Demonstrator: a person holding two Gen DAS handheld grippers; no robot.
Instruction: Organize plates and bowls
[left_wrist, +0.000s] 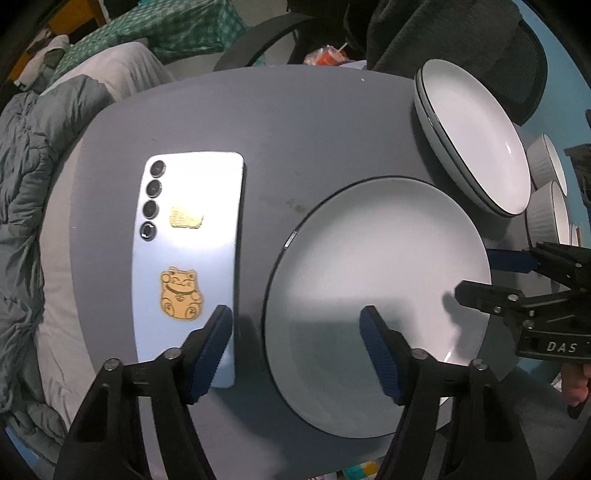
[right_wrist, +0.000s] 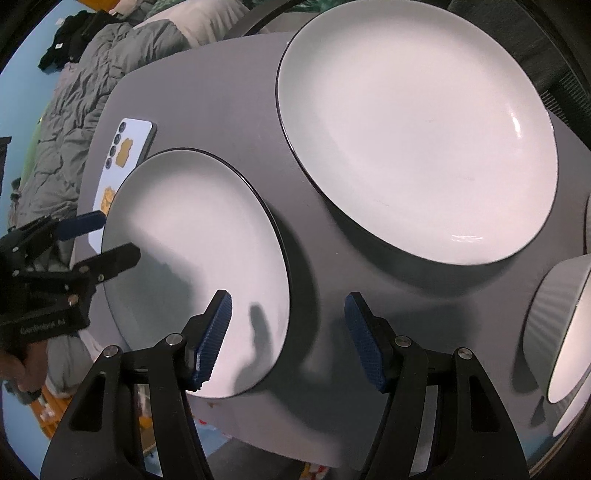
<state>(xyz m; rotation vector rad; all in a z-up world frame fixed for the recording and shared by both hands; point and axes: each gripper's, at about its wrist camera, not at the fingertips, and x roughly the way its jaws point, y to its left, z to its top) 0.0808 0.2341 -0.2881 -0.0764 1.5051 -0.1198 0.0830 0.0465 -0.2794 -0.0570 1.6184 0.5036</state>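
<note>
A single white plate with a dark rim (left_wrist: 376, 306) (right_wrist: 192, 258) lies flat on the grey table (left_wrist: 295, 129). My left gripper (left_wrist: 295, 312) (right_wrist: 118, 236) points down over the plate's left rim, open, one finger above the plate and the other above the phone's edge. My right gripper (right_wrist: 288, 301) (left_wrist: 484, 275) is open over the opposite rim, one finger above the plate and one above bare table. Neither pair of pads touches the plate. A stack of similar plates (left_wrist: 476, 147) (right_wrist: 417, 140) sits behind it. Ribbed white bowls (left_wrist: 546, 218) (right_wrist: 557, 332) stand at the table's right edge.
A light-blue phone with gold stickers (left_wrist: 188, 258) (right_wrist: 125, 147) lies face down left of the single plate. Grey bedding (left_wrist: 22, 184) borders the table's left side. A dark chair (left_wrist: 461, 33) stands behind the table.
</note>
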